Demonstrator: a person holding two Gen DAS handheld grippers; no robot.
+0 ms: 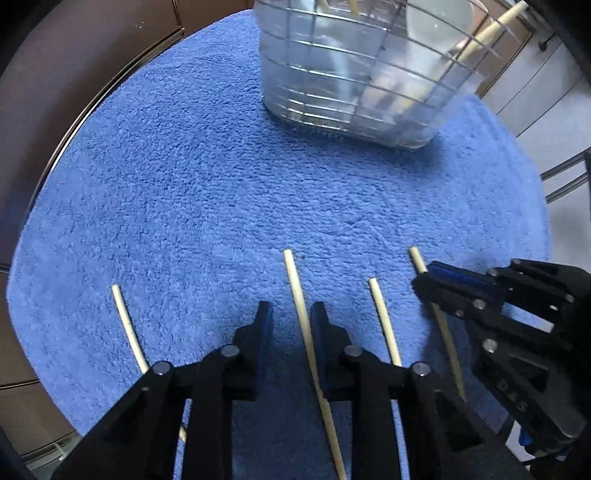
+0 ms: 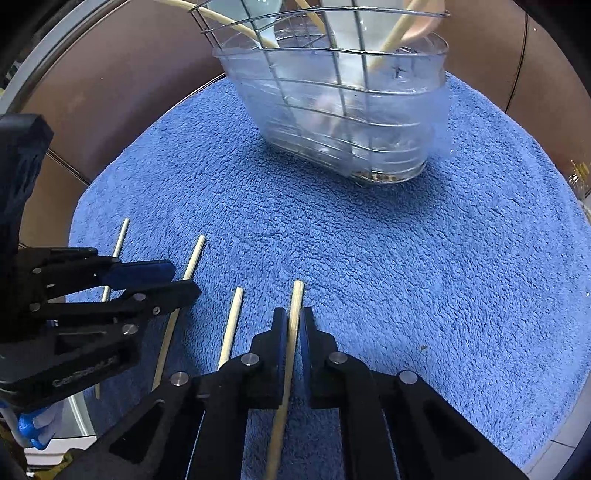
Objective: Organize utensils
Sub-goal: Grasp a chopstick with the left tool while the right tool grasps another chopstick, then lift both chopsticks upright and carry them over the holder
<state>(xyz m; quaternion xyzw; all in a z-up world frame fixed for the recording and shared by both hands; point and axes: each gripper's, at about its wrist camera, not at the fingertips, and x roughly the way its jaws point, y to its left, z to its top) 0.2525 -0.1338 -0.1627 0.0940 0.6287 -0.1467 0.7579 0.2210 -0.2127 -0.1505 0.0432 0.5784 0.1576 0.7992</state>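
The right gripper [image 2: 294, 325] is nearly closed, its two pads pressed on either side of a chopstick [image 2: 291, 332] that runs back between the fingers and pokes out just past their tips over the blue towel [image 2: 424, 295]. The left gripper [image 1: 291, 321] is partly open, with a second chopstick [image 1: 301, 306] lying on the towel between its fingers, close against the right-hand one; whether that pad touches it I cannot tell. A third chopstick [image 1: 384, 321] lies just right of the left gripper, between the two tools, and a fourth [image 1: 127, 328] lies to its left. Farther ahead of both grippers, well apart from the sticks, a wire basket [image 2: 332, 110] with a clear plastic liner stands on the towel, holding more utensils, among them a pale spoon [image 2: 402, 33].
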